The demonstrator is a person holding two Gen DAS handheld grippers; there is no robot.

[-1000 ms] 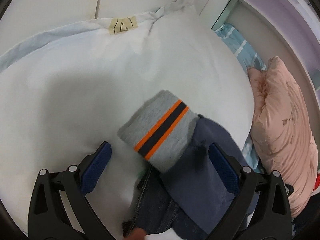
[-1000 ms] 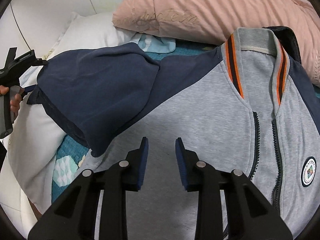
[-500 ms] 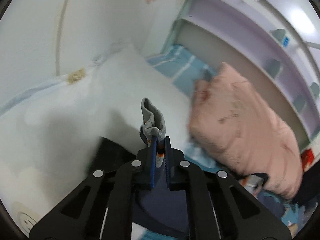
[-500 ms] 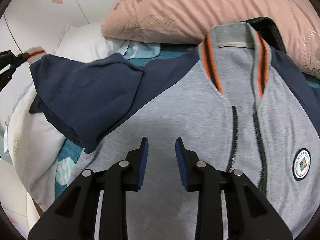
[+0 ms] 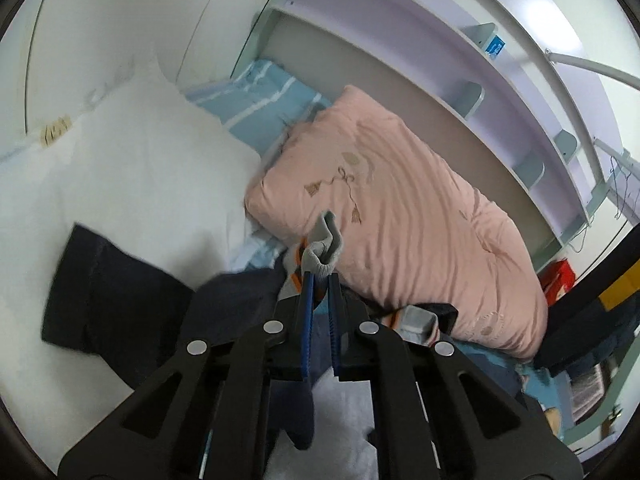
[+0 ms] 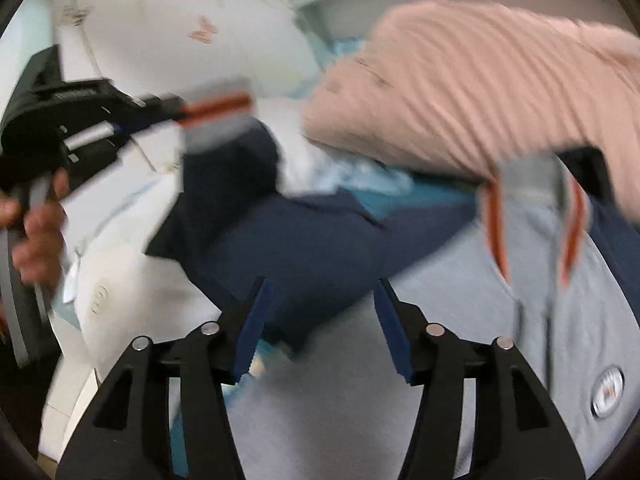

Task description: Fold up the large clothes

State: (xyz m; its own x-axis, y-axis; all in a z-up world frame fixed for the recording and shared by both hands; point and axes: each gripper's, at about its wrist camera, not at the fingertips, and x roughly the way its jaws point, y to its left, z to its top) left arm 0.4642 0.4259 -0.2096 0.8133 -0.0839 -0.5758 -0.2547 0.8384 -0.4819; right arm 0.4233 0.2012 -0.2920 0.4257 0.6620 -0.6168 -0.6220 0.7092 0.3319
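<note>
A grey and navy zip jacket (image 6: pixel 460 340) with orange-striped collar lies front up on the bed. My left gripper (image 5: pixel 319 280) is shut on the grey, orange-striped sleeve cuff (image 5: pixel 326 246) and holds it lifted; it also shows in the right wrist view (image 6: pixel 172 110) with the cuff (image 6: pixel 218 114), the navy sleeve (image 6: pixel 288 248) hanging from it. My right gripper (image 6: pixel 322 304) is open and empty, just above the jacket's body near the sleeve. The right wrist view is blurred.
A pink quilt (image 5: pixel 400 208) lies along the far side behind the jacket collar (image 6: pixel 528 184). A white pillow (image 5: pixel 132 168) lies to the left. Lilac shelves (image 5: pixel 480 60) line the wall. A dark garment (image 5: pixel 108 296) lies on the pillow.
My left gripper closed on the sleeve cuff, lifted it and carried it toward the pink quilt. My right gripper opened from nearly closed and moved fast over the jacket.
</note>
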